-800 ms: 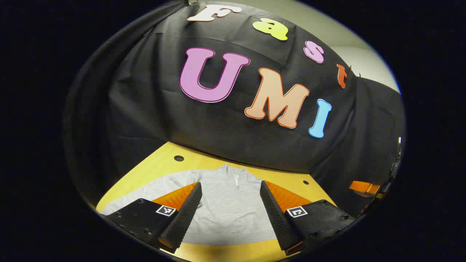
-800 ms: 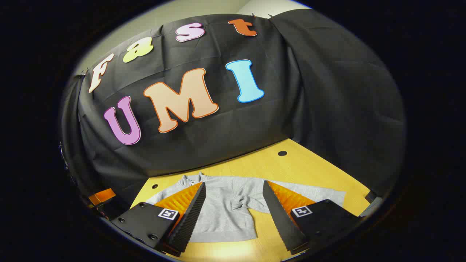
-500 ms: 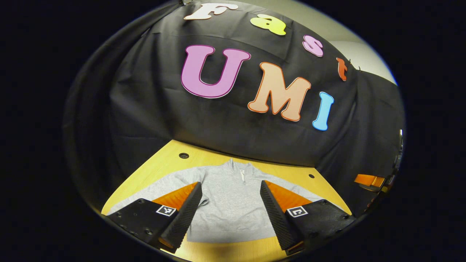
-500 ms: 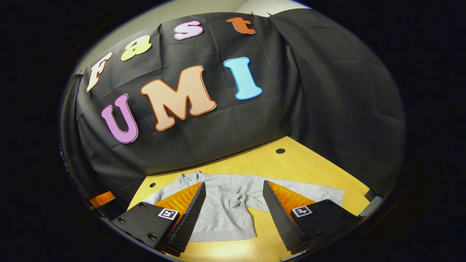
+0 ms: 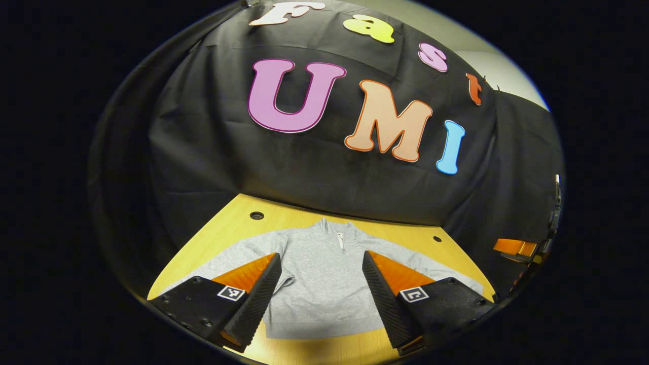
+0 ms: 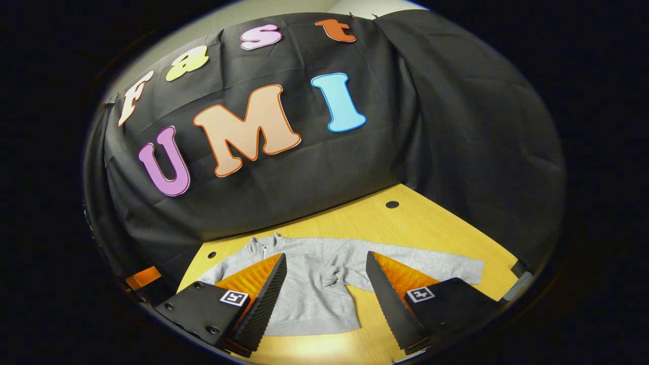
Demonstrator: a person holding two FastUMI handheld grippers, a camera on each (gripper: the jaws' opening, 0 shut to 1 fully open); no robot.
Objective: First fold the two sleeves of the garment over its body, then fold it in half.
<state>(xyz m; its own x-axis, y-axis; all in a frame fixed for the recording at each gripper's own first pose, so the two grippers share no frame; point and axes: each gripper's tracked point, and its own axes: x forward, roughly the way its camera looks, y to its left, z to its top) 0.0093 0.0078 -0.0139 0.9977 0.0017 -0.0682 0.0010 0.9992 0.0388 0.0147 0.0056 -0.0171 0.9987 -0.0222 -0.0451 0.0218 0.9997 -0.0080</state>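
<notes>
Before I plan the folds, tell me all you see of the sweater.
The sweater is light grey knit with a stand collar and short zip. It lies flat, front up, on the table, collar toward the wall. Both sleeves are spread outward, unfolded. Nothing else touches it; both jaws hover open above.

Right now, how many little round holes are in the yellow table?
2. In the right gripper view, one hole is near the back wall, right of the grey sweater; the other hole is by the sweater's left shoulder. More may be hidden under the sweater.

recording booth: black cloth wall (image 5: 203,152), wooden table (image 6: 405,223).
</notes>
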